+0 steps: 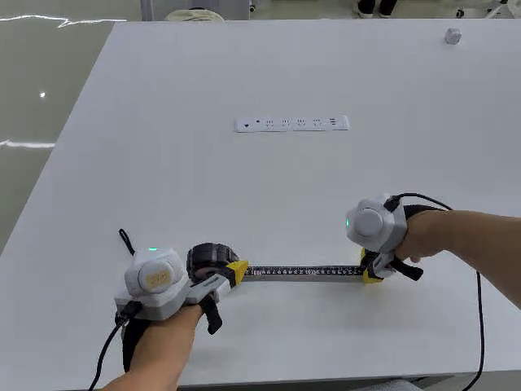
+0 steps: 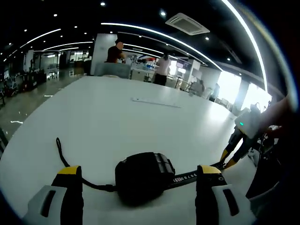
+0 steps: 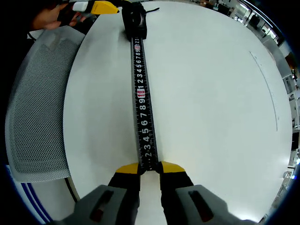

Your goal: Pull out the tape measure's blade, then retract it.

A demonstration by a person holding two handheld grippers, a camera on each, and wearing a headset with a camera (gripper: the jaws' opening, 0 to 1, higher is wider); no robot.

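- The white workbench top [image 1: 244, 65] runs across most of my head view, and the work sits along its near edge, low in the frame.
- The black, rounded tape measure case [image 1: 210, 259] lies on the bench at lower left of the head view, with a thin black wrist strap [image 1: 127, 243] trailing off to its left.
- In the left gripper view, the left gripper [image 2: 139, 172] has its yellow-tipped jaws spread wide. The case sits low in the middle of that view, between the jaws, with bare table visible on either side of it. The claw has hold of nothing.
- The dark blade with white numerals [image 3: 142, 93] is drawn out flat along the tabletop. In the head view it runs from the case rightward to the other hand.
- In the right gripper view, the blade rises from bottom centre to the case at the top, reading past 20 near the case.
- The right gripper [image 3: 149, 165] has its yellow tips pinched together on the blade's free end, at bottom centre of its own view.
- A white power strip [image 1: 292, 124] lies well apart, at the middle of the head view.
- A small grey object [image 1: 453, 36] sits at the upper right; I cannot make out what it is.
- A grey mesh chair back [image 3: 37, 108] shows left of the table edge in the right gripper view.
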